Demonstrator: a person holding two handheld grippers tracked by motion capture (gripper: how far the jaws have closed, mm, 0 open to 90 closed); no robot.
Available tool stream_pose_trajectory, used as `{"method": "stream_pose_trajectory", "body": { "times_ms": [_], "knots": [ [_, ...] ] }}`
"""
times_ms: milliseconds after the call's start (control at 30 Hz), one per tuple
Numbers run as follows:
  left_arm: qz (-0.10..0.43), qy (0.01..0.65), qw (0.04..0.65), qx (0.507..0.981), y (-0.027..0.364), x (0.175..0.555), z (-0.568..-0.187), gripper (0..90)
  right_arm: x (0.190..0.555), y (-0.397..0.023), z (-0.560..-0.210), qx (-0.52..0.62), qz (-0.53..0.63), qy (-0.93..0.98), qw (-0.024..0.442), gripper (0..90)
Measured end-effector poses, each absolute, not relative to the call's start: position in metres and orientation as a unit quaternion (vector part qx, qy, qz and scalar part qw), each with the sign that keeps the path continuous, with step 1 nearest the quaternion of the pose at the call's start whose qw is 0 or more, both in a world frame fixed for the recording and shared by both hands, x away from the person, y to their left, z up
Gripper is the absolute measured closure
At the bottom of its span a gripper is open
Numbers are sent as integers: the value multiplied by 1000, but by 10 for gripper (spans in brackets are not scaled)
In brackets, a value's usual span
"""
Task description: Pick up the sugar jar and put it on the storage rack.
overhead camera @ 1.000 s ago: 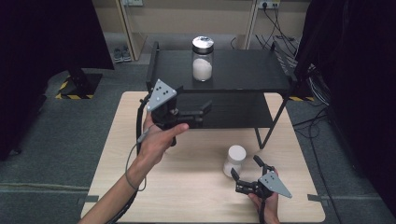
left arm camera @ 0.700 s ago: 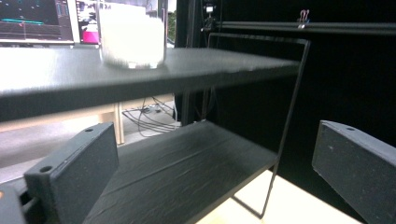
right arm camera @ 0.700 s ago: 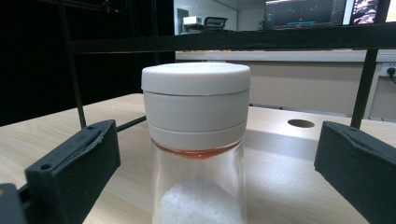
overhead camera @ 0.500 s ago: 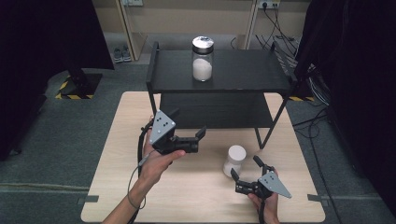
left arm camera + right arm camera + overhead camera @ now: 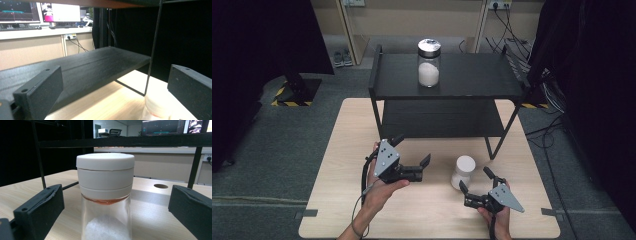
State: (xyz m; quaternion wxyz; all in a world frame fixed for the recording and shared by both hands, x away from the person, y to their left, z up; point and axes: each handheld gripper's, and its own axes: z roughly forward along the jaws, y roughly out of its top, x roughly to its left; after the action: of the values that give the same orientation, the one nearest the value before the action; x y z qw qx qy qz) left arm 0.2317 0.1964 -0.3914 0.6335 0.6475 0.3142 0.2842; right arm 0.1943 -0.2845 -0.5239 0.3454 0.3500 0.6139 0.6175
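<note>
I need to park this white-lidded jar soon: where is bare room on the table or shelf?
Bare: the table left of the left tool, and the rack's top shelf right of the silver-lidded jar. Crowded: around the white-lidded jar between both tools, right tool close.

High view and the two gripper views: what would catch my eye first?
A clear glass jar with a white lid stands on the pale wooden table, framed by the right gripper's open jaws. A silver-lidded glass jar tops the black two-tier shelf. The left gripper hovers open nearby.
</note>
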Motion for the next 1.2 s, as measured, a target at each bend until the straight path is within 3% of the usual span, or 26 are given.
{"method": "stream_pose_trajectory", "body": {
  "times_ms": [1200],
  "knots": [
    [279,305,648,640,235,214,-500,0,194,-287,-525,350,615,617,345,4]
  ]
}}
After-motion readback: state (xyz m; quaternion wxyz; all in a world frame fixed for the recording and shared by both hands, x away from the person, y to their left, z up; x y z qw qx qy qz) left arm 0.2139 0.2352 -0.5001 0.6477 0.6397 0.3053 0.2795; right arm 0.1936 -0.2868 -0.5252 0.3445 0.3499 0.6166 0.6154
